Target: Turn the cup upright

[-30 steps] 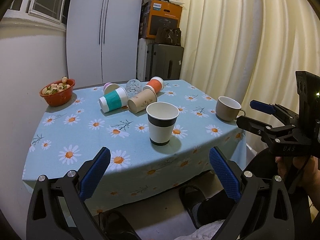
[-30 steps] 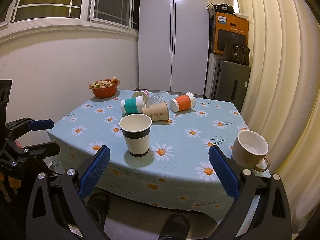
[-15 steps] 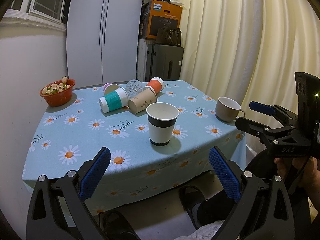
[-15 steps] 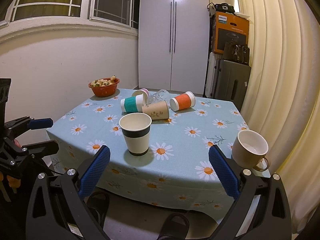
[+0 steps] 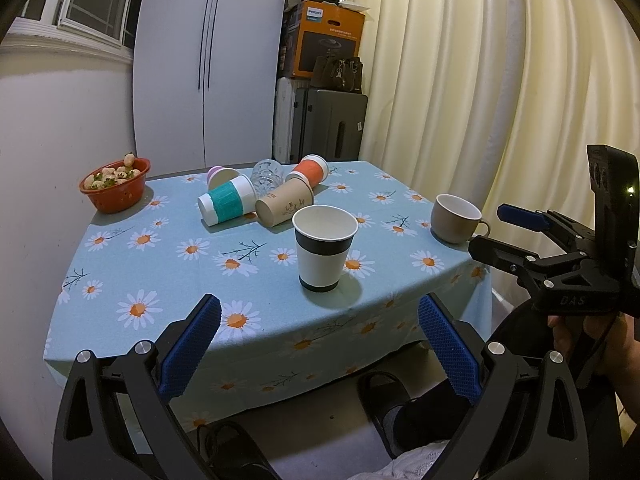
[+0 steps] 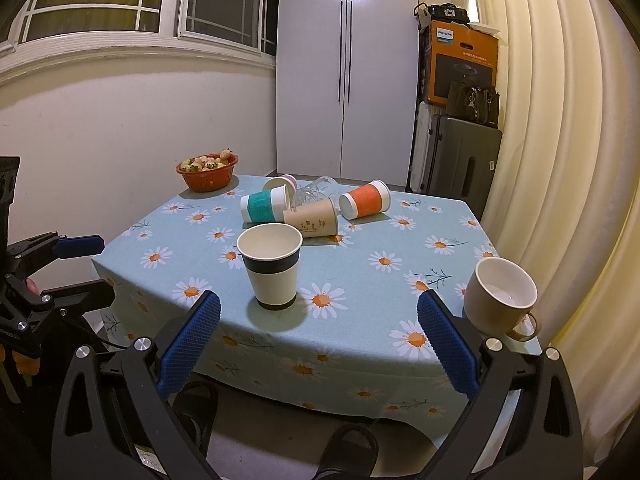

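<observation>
A black-banded white paper cup stands upright near the table's front. Behind it several cups lie on their sides: a teal-sleeved cup, a brown paper cup, an orange-sleeved cup, a pink-rimmed cup and a clear glass. A beige mug stands upright at the right edge. My left gripper is open and empty, short of the table. My right gripper is open and empty too, also held back from the front edge.
A red bowl of fruit sits at the table's far left corner. The table has a daisy-print blue cloth. A white wardrobe, suitcases and curtains stand behind. Slippered feet are under the front edge.
Almost nothing has moved. Both grippers stay open and hover in the same place before the table, with only a slight drift.
</observation>
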